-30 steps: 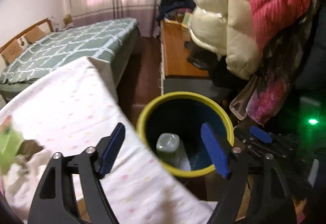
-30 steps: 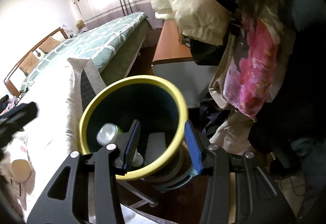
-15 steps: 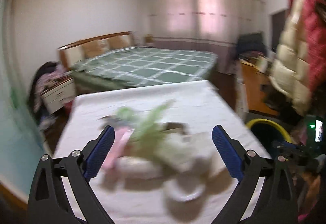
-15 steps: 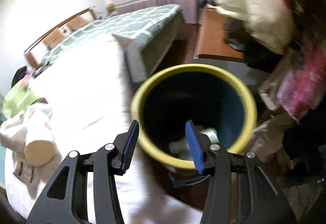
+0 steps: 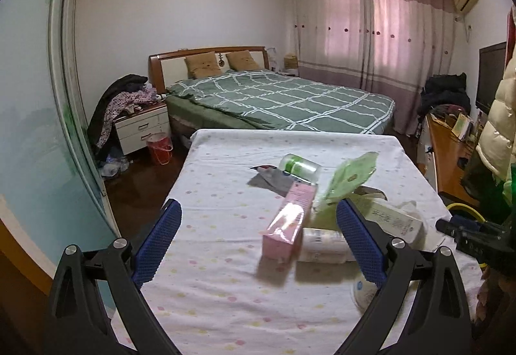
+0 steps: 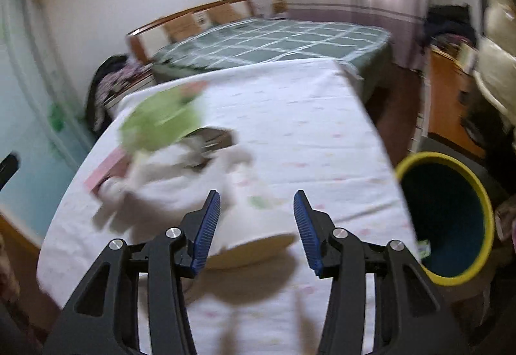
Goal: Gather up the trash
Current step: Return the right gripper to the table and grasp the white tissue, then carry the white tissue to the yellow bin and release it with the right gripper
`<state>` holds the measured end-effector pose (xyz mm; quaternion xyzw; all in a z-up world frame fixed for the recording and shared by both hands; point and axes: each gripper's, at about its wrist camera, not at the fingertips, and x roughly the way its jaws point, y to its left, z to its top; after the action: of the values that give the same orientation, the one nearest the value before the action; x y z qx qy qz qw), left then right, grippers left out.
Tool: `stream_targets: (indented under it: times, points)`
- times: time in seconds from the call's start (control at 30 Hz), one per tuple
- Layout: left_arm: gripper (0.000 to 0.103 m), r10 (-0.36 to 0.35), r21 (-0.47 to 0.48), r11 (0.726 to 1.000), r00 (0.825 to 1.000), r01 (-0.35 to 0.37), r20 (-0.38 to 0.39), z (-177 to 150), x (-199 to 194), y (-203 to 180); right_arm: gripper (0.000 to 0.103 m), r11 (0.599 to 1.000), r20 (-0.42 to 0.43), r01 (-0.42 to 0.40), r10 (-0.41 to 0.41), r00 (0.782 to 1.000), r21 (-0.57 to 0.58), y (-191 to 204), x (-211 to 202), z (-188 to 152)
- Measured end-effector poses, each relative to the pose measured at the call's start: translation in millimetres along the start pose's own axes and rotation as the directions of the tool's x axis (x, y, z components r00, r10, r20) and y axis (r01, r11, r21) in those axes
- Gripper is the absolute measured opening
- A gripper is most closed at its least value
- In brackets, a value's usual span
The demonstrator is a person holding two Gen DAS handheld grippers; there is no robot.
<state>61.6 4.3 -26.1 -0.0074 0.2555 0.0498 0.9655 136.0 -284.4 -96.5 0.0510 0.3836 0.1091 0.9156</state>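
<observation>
Trash heap sits mid-table, right of centre. Pink carton: light, stiff; take it across its long flat sides. Green pouch soft, crushable. Your left gripper gapes wide, empty; right gripper half-spread, nothing between.

White-walled bedroom: green checked bed, pink curtains, dark floor.
</observation>
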Motion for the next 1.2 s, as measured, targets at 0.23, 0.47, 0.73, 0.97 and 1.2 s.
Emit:
stream_targets:
  times: [0.23, 0.47, 0.73, 0.97, 1.2]
  points:
    - [0.095, -0.017, -0.018, 1.000, 0.999, 0.017, -0.028, -6.8, 13.1, -2.3, 0.046, 0.998, -0.043, -0.043, 0.040, 0.998, -0.056, 17.8, 5.1, -7.4]
    - [0.095, -0.030, -0.006, 1.000, 0.999, 0.030, -0.030, -11.8, 14.6, -12.3, 0.026, 0.992, -0.069, -0.103, 0.098, 0.993, -0.075, 28.3, 19.7, -1.4]
    - [0.095, -0.033, -0.010, 0.999, 0.999, 0.032, -0.035, -13.8, 14.0, -14.6, 0.002, 0.984, -0.084, -0.165, 0.159, 0.984, -0.066, 37.2, 30.7, 3.1]
    - [0.095, -0.039, -0.019, 0.999, 0.998, 0.038, -0.044, -15.3, 18.4, -12.5, 0.001, 0.990, 0.017, -0.133, 0.134, 0.991, -0.038, 22.4, 1.9, 23.0]
    - [0.095, -0.051, -0.015, 0.999, 0.998, 0.050, -0.044, -15.8, 18.2, -16.2, 0.001, 0.987, 0.113, -0.141, 0.148, 0.982, -0.073, 25.9, -31.2, 53.7]
